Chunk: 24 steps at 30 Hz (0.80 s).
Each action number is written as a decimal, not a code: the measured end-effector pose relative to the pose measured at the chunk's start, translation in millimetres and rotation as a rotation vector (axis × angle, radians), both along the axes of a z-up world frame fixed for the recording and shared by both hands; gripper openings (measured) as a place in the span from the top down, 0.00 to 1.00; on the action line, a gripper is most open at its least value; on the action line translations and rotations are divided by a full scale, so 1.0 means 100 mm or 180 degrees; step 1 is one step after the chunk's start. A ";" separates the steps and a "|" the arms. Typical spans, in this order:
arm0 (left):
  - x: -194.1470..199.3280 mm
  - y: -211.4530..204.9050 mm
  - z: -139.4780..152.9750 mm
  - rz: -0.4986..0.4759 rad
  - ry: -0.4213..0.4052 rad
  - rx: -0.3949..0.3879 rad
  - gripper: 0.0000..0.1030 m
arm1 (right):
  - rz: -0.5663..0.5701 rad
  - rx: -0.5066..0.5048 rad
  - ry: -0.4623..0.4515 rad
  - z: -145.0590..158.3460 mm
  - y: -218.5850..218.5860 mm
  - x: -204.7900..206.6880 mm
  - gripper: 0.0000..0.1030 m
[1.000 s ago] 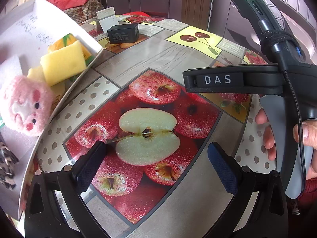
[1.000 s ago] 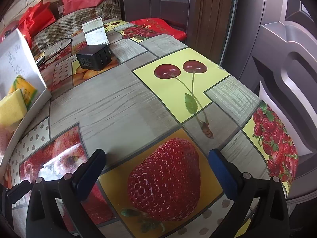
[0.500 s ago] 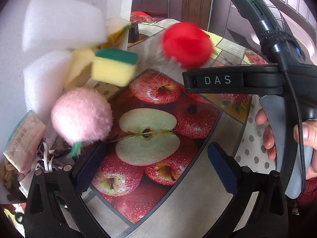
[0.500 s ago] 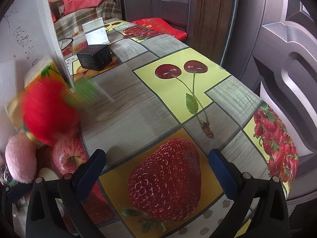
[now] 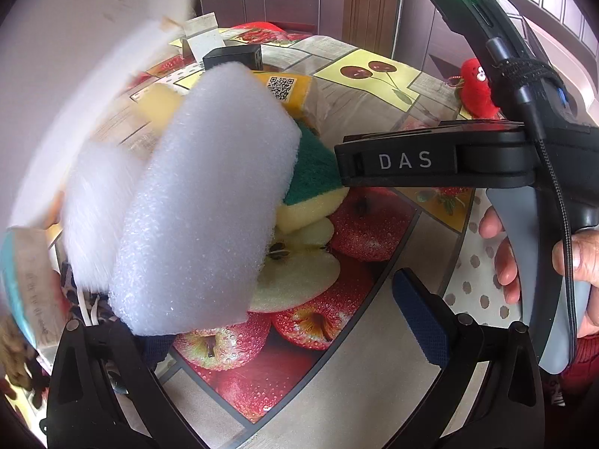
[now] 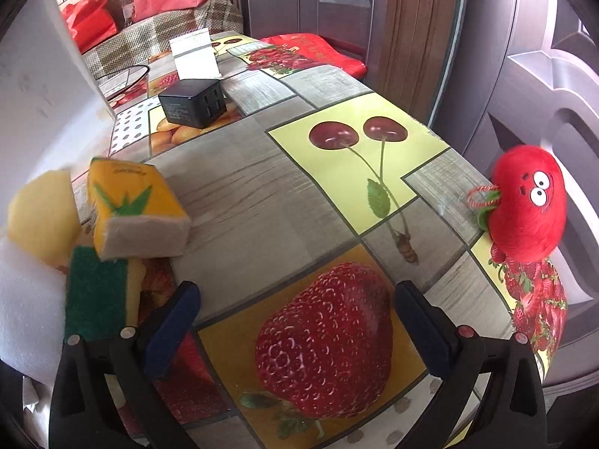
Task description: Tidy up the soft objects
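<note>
Claw agape over fruit-print tablecloth, doors behind

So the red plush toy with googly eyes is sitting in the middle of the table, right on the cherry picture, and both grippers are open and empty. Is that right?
Not quite. The red plush toy sits at the table's far right edge, beside the cherry picture rather than on it, as the right wrist view shows. The rest holds: the left gripper and right gripper are open and empty.
</note>
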State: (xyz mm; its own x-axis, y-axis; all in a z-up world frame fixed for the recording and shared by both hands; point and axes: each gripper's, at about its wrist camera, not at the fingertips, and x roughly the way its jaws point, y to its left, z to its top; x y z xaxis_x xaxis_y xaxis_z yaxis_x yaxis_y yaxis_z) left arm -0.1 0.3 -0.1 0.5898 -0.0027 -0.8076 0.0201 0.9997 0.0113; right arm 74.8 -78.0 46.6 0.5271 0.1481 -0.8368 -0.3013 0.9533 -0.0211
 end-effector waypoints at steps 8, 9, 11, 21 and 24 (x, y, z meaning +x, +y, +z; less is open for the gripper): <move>0.00 0.00 0.00 0.0000 0.0000 0.0000 0.01 | 0.0011 0.0003 -0.0001 0.00 0.00 -0.01 0.00; 0.00 0.00 0.00 0.0000 0.0000 0.0000 0.01 | 0.0014 0.0004 0.0000 0.00 0.00 -0.01 0.00; 0.00 0.00 0.00 0.0000 0.0000 0.0001 0.01 | 0.0016 -0.0004 -0.0003 0.00 0.01 -0.01 0.00; 0.00 0.00 0.00 0.0000 -0.0001 0.0000 0.01 | 0.0018 -0.0009 -0.0006 0.00 0.01 -0.02 0.00; 0.00 0.00 0.00 0.0000 0.0000 0.0000 0.01 | 0.0021 -0.0011 -0.0007 0.01 0.02 -0.03 0.00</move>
State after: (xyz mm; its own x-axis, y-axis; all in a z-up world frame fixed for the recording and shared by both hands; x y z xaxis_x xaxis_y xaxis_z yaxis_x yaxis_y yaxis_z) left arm 0.1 0.5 -0.2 0.5899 -0.0028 -0.8075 0.0202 0.9997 0.0113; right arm 72.1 -76.4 47.2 0.5278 0.1486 -0.8363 -0.3077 0.9512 -0.0251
